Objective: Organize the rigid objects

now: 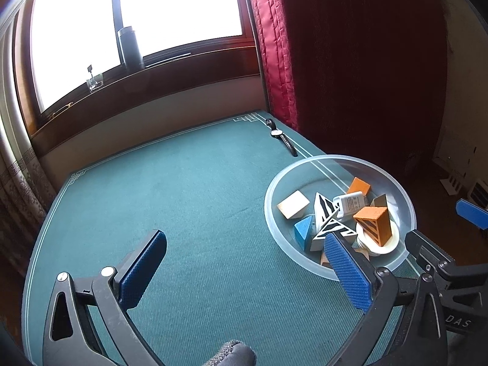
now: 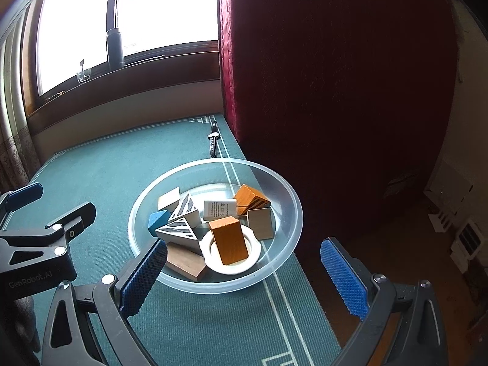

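a: blocks (image 2: 228, 239) all sit piled inside the clear bowl (image 2: 286, 201) at the green table's (image 1: 183, 183) right edge; a wristwatch (image 2: 213, 140) lies beyond it
b: left gripper (image 1: 244, 262) and right gripper (image 2: 244, 271) both gape wide, holding nothing

Light source: daylight from the window (image 1: 137, 30), strongly overexposed, pure white in both views.
Table: the green table cover (image 1: 183, 198) is evenly lit, with soft shadows only.
Dark zone: the red curtain (image 2: 335, 106) is almost black on its right part.
Glare: pale reflections on the clear bowl (image 2: 292, 213) rim.
Distortion: fisheye bending; dark vignette in the corners.
Sharpness: centre is sharp; edges are slightly soft.
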Demonstrator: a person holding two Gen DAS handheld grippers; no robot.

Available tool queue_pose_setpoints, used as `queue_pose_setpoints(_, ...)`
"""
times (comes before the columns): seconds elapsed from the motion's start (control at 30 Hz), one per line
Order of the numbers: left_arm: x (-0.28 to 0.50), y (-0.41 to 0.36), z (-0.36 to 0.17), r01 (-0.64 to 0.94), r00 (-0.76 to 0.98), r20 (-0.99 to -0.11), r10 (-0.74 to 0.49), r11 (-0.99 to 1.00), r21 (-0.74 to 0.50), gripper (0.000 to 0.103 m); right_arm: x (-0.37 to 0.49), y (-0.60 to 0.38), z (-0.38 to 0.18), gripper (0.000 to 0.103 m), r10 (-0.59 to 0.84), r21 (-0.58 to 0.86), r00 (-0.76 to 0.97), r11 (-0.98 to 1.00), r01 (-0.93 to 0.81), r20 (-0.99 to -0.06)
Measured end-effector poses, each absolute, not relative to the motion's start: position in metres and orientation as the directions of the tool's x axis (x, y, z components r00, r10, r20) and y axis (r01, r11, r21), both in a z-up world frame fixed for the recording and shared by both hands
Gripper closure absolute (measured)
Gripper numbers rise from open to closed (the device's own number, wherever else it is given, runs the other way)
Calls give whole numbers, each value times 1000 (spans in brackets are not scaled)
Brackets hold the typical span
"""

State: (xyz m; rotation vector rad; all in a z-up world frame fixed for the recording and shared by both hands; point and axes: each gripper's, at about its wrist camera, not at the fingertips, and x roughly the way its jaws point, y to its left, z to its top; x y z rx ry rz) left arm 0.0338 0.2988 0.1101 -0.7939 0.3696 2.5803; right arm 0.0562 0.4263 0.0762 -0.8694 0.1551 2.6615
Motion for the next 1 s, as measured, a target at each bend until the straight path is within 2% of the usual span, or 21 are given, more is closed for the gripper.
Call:
queue_pose_setpoints(0.57,44,309,103,-492,-728,-607,319,-859,139,0,54,428,68,1,347,-89,-714,-923,-373,-609)
queue_pose_setpoints(1.0,45,312,101,-509,-717,-615,329,-849,139,0,55,429,66,0,349,-86,-707,-921,-380,-615)
